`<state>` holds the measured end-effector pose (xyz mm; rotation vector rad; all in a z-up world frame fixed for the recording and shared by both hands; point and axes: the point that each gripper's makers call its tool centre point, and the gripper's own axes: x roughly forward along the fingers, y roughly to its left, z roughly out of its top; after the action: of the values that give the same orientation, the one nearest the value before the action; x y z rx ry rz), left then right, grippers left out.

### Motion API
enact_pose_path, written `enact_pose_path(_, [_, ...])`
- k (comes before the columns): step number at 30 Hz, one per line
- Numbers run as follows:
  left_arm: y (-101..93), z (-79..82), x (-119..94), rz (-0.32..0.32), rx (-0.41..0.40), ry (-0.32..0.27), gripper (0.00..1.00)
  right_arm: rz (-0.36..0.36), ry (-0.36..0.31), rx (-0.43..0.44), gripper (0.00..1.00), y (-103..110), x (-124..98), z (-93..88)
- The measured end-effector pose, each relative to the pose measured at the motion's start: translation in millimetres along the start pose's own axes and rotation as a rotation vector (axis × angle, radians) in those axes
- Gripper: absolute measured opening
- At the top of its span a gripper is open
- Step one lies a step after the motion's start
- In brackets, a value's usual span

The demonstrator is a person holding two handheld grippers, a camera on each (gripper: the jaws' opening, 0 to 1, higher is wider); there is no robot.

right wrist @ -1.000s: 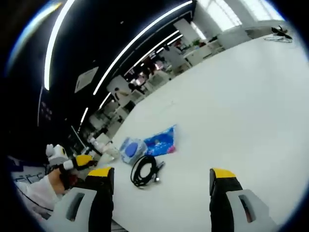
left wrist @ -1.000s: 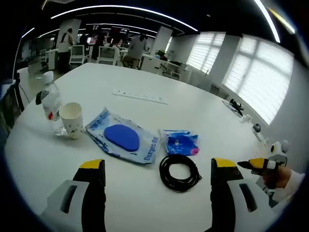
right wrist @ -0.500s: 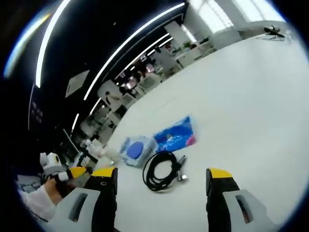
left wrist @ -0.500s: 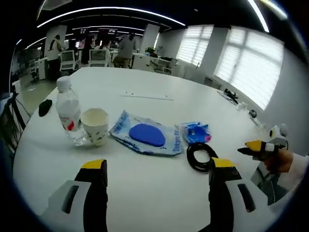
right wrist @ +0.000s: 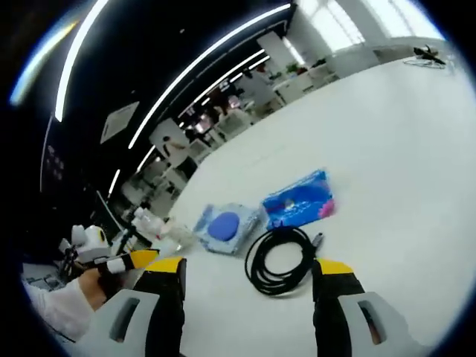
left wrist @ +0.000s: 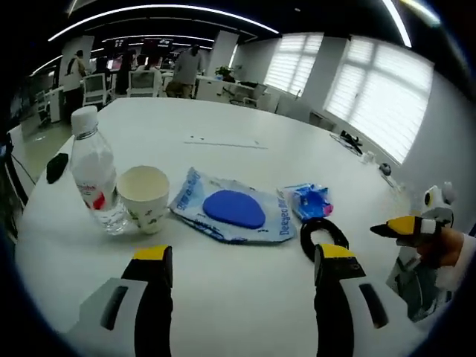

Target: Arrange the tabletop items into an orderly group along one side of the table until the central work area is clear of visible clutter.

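On the white table [left wrist: 245, 160] stand a clear water bottle [left wrist: 93, 178] and a paper cup [left wrist: 145, 197], side by side. To their right lie a blue pad in a clear bag [left wrist: 234, 210], a small blue packet [left wrist: 311, 201] and a black coiled cable [left wrist: 321, 236]. My left gripper [left wrist: 242, 275] is open above the near table edge, in front of the cup and bag. My right gripper [right wrist: 249, 286] is open, low over the table just before the cable [right wrist: 281, 259]; the packet [right wrist: 299, 199] and bagged pad [right wrist: 225, 225] lie beyond it.
A long white strip [left wrist: 223, 141] lies farther back on the table. A dark object [left wrist: 56, 167] sits at the left edge, small items [left wrist: 349, 139] at the far right edge. Office desks, chairs and people stand behind. A hand holds the right gripper [left wrist: 405, 227].
The left gripper view has come lower and closer, with the bottle and cup now larger. The right gripper has moved nearer to the coiled cable. The items themselves lie where they were.
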<state>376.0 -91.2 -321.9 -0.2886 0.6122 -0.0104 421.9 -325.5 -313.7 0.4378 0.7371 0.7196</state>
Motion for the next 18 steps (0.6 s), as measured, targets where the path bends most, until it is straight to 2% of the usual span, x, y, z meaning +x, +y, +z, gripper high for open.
enact_pose_path(1, [-2.8, 0.0, 0.1, 0.019, 0.015, -0.004, 0.78, 0.001, 0.003, 0.001, 0.66, 2.1, 2.5, -0.4])
enact_pose_path(2, [2.7, -1.6, 7.8, 0.024, 0.017, -0.003, 0.77, 0.003, 0.007, 0.001, 0.65, 4.1, 4.3, -0.9])
enact_pose_path(6, [4.6, 3.6, 22.5, 0.036, 0.011, -0.02, 0.74, 0.003, 0.02, -0.01, 0.57, 11.2, 16.6, -3.3])
enact_pose_path(10, [10.3, 13.0, 39.7, 0.084, 0.094, -0.031, 0.71, 0.022, 0.074, -0.058, 0.48, 27.4, 36.7, -15.8])
enact_pose_path(18, [13.4, 41.3, 59.5, 0.104, 0.182, -0.007, 0.66, 0.045, 0.098, -0.026, 0.39, 37.3, 80.6, -9.2])
